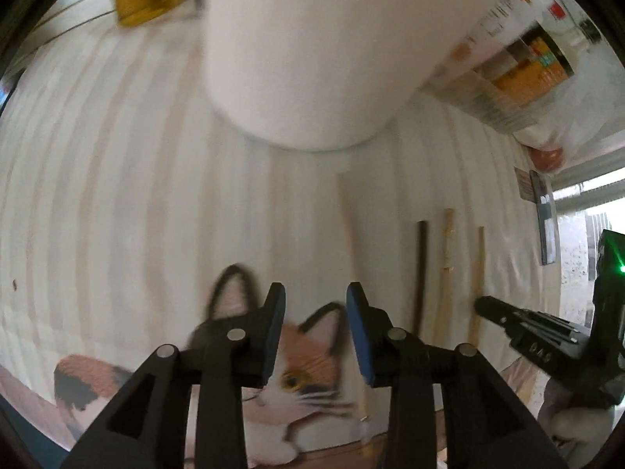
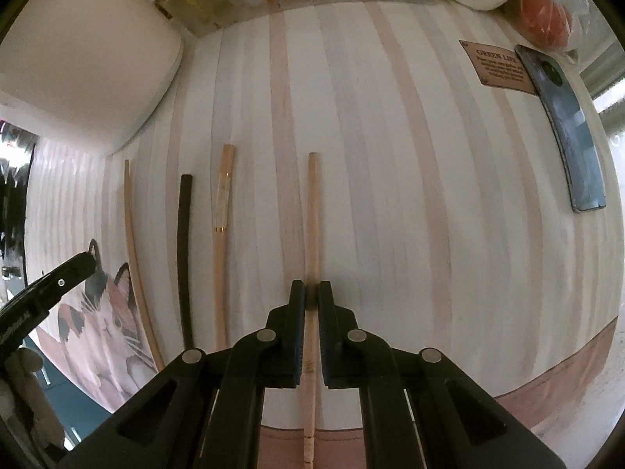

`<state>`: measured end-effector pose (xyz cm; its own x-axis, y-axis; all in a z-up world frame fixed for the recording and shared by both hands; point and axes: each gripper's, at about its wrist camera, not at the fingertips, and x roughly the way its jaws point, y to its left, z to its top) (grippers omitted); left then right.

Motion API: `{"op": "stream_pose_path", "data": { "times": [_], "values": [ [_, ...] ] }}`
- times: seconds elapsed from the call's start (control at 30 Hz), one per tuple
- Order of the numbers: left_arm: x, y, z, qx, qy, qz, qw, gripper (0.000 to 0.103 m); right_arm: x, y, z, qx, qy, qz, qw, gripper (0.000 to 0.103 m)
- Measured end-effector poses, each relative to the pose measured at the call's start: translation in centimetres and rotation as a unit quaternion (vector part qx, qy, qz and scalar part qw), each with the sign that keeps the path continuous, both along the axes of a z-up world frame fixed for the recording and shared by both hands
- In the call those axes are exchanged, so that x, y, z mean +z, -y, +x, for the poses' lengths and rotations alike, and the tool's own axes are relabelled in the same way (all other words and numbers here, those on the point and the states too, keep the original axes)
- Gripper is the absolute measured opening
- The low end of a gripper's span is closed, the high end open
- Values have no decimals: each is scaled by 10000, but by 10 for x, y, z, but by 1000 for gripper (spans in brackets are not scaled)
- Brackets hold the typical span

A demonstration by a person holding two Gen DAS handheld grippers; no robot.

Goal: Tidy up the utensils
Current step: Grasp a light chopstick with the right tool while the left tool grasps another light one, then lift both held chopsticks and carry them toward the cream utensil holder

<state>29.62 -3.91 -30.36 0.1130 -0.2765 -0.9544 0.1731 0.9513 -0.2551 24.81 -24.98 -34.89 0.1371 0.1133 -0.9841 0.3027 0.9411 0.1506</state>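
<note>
Lying on the striped cloth [image 2: 390, 195], a pale chopstick [image 2: 311, 215] is clamped by the right gripper [image 2: 311, 293], right of three other sticks: pale [image 2: 133, 234], black [image 2: 183, 242], decorated [image 2: 222, 211]. Nothing is held between the narrowly parted jaws of the left gripper [image 1: 314, 301].

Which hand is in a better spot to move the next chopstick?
The right. The right gripper is already shut on a light wooden chopstick. The left gripper is open over the cat picture with nothing between its fingers, and the other chopsticks lie off to its side.
</note>
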Motion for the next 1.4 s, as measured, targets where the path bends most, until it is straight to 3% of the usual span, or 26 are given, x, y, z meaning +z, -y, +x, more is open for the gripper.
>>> {"op": "stream_pose_path", "data": {
  "times": [0.17,0.2,0.27,0.4,0.7,0.9,1.4],
  "values": [
    [-9,34,3,-496,261,612,9966,28,-2,-2,2,-80,25,31,10000,7],
    [-12,37,1,-570,316,784,9948,25,-2,-2,2,-88,23,31,10000,7],
    [-15,37,-3,-692,483,981,9916,8,-4,6,1,-93,24,19,10000,7],
    [-14,34,-7,-841,431,1229,9879,4,-2,6,-9,-63,19,-25,10000,7],
    [-13,-15,-13,-717,156,1072,9915,5,-9,-8,-7,158,-383,40,9991,7],
    [-7,-47,-10,-736,203,1000,9921,6,-9,-11,3,242,-500,-45,9984,7],
    [-13,6,-10,-884,349,1245,9877,4,-18,-44,15,490,-499,-373,9969,7]
  ]
}}
